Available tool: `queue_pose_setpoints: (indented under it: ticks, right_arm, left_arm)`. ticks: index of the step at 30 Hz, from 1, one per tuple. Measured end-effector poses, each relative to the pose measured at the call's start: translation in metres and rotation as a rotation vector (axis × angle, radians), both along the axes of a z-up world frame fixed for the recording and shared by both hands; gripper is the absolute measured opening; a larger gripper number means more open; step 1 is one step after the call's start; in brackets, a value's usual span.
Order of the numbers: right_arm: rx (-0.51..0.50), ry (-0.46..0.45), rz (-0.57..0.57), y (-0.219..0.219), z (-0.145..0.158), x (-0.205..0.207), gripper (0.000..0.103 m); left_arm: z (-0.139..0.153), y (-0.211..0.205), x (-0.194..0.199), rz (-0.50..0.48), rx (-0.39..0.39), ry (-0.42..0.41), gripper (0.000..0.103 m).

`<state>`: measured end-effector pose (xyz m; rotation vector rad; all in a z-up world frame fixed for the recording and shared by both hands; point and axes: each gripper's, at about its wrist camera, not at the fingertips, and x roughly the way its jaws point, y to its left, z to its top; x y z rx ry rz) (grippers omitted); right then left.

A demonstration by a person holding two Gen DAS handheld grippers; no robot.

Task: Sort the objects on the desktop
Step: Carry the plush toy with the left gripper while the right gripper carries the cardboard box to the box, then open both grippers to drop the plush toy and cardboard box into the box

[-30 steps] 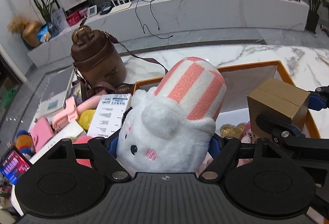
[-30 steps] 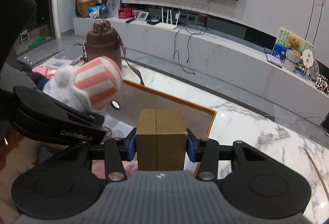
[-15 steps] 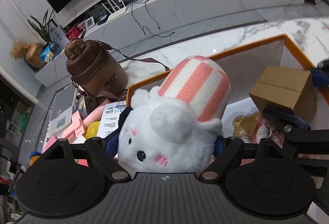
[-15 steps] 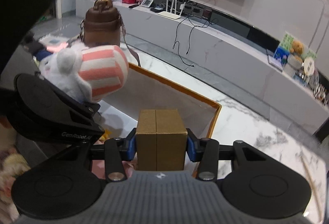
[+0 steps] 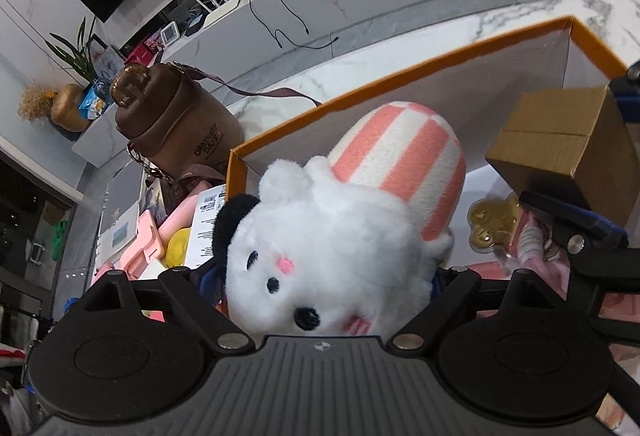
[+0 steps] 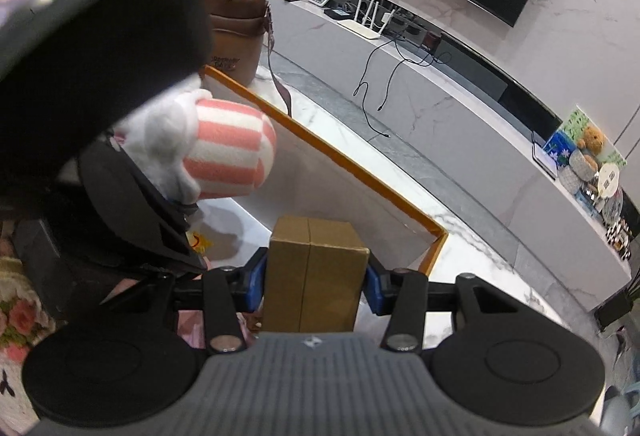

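Left gripper [image 5: 326, 276] opening around the plush toy [image 5: 340, 236] at frame centre over the orange-rimmed box [image 5: 400, 73], right gripper [image 6: 316, 282] clamped on the cardboard box [image 6: 316, 276] at lower centre; drop-off step, probably; next, letting both fall clear inside.

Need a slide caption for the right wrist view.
Right tool grips a cardboard box over the orange-rimmed bin, plush toy alongside.
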<state>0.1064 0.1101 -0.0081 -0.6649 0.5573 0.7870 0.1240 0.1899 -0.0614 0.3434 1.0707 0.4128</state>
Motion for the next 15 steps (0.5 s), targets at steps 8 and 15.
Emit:
queue_pose_setpoints:
  ticks: [8,15]
  right_arm:
    - [-0.036,-0.051,0.001,0.003,-0.001,0.001,0.059]
    - [0.025,-0.054,-0.037,-0.011,0.007,0.000,0.069]
  left_arm:
    - [-0.002,-0.003,0.002,0.008,0.024,0.024,0.103]
    - [0.011,0.011,-0.004,0.042,-0.121,-0.016,0.103]
